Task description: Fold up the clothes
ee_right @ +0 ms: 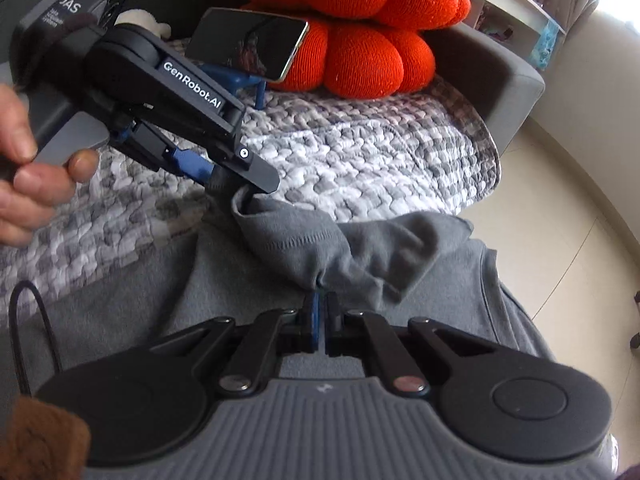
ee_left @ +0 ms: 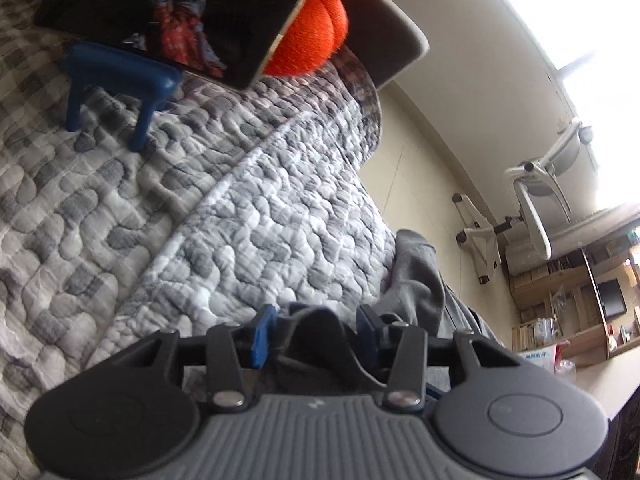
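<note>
Sock: I am holding a small grey knitted sock (ee_right: 320, 236) stretched across the middle of the right wrist frame, lifted above a larger grey fleece garment (ee_right: 160, 280) that is spreading across the lower half.

Right gripper: my right gripper (ee_right: 320, 312), lower centre, is pinching the sock's lower fold, jaws nearly shut on the cloth.

Left gripper: my left gripper (ee_right: 240, 184), coming in from upper left, is gripping the sock's open cuff; in the left wrist view dark cloth is bunching between its blue pads (ee_left: 262, 336), which are standing somewhat apart around it.

Slip risk: I am judging both holds to be shallow, so pulling the grippers apart could be tugging the thin knit out of one of them.

Fold risk: the free end is sagging at centre right, so it could be creasing crookedly when lowered.

Surroundings: the grey-and-white quilted bed cover (ee_right: 360, 152) is lying behind; a dark smartphone (ee_right: 248, 42) on a blue plastic stand (ee_right: 248, 80) is leaning at upper centre against an orange knotted cushion (ee_right: 360, 20), near enough for my left gripper to be knocking it.
</note>
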The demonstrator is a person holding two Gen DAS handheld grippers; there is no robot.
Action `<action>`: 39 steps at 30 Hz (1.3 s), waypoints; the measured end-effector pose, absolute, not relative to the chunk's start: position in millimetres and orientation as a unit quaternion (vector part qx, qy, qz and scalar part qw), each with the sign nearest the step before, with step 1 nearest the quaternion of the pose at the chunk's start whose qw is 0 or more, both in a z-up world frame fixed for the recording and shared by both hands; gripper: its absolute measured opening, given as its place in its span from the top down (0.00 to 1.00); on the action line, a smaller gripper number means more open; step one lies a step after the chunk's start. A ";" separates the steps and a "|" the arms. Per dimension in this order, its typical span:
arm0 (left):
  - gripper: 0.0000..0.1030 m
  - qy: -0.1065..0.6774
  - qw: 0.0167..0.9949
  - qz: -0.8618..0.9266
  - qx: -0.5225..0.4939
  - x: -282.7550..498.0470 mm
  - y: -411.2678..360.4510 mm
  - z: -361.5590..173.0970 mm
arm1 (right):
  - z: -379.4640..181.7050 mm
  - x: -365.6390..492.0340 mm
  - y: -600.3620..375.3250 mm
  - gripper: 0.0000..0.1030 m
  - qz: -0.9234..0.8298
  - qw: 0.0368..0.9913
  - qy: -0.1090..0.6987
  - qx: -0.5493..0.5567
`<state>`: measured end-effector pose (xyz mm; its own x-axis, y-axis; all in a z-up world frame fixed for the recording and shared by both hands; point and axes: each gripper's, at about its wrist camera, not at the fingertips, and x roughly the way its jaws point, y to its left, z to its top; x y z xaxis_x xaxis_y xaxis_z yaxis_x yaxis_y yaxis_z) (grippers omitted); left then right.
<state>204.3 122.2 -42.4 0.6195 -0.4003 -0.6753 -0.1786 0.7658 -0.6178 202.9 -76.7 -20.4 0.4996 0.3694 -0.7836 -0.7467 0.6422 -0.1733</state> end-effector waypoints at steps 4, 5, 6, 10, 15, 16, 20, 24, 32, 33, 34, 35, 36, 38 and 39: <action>0.60 0.428 0.850 -0.100 -0.290 203.1 105.0 -35.6 | -19.7 209.1 -88.6 0.95 0.301 0.846 0.379 -0.225; 0.61 0.429 0.854 -0.106 -0.274 202.9 101.8 -33.0 | -15.5 211.4 -93.2 0.92 0.290 0.856 0.374 -0.206; 0.62 0.432 0.856 -0.114 -0.259 202.9 99.0 -31.2 | -10.7 214.8 -98.4 0.86 0.278 0.868 0.371 -0.180; 0.61 0.450 0.858 -0.141 -0.203 203.5 91.8 -29.1 | 4.0 232.1 -120.3 0.66 0.243 0.890 0.385 -0.028; 0.61 0.459 0.851 -0.146 -0.212 204.6 102.3 -31.1 | -10.9 237.4 -118.1 0.54 0.249 0.858 0.441 0.081; 0.61 0.459 0.849 -0.144 -0.220 204.6 105.0 -31.5 | -13.2 235.8 -115.8 0.54 0.247 0.857 0.445 0.079; 0.61 0.461 0.841 -0.138 -0.248 204.7 115.1 -33.1 | -17.6 228.5 -105.9 0.54 0.245 0.861 0.445 0.038; 0.61 0.462 0.841 -0.140 -0.243 204.5 114.2 -32.9 | -18.1 224.8 -105.0 0.93 0.233 0.865 0.443 0.012; 0.61 0.459 0.846 -0.152 -0.224 205.3 104.9 -29.4 | -2.4 218.2 -138.1 0.79 0.223 0.863 0.447 0.079; 0.61 0.459 0.846 -0.153 -0.223 205.5 104.5 -29.4 | -5.0 219.0 -139.1 0.69 0.217 0.857 0.456 0.107; 0.61 0.459 0.847 -0.152 -0.223 205.5 104.5 -29.5 | -9.0 220.1 -138.9 0.46 0.209 0.850 0.464 0.135; 0.61 0.459 0.847 -0.150 -0.223 205.2 104.9 -29.5 | -13.0 221.2 -138.6 0.39 0.201 0.843 0.473 0.163; 0.61 0.459 0.847 -0.150 -0.224 204.8 105.1 -29.2 | -17.0 221.9 -136.9 0.38 0.194 0.835 0.480 0.187; 0.61 0.458 0.847 -0.150 -0.222 203.7 105.0 -28.2 | -25.9 222.1 -131.2 0.38 0.186 0.821 0.492 0.223; 0.61 0.458 0.848 -0.151 -0.221 203.3 105.1 -27.8 | -29.5 222.0 -127.9 0.38 0.187 0.815 0.497 0.235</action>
<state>203.3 105.1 -27.8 0.5354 -0.4580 -0.7096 0.0526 0.8567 -0.5132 222.0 -127.9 -29.5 0.4374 0.5372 -0.7211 -0.0704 0.8199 0.5681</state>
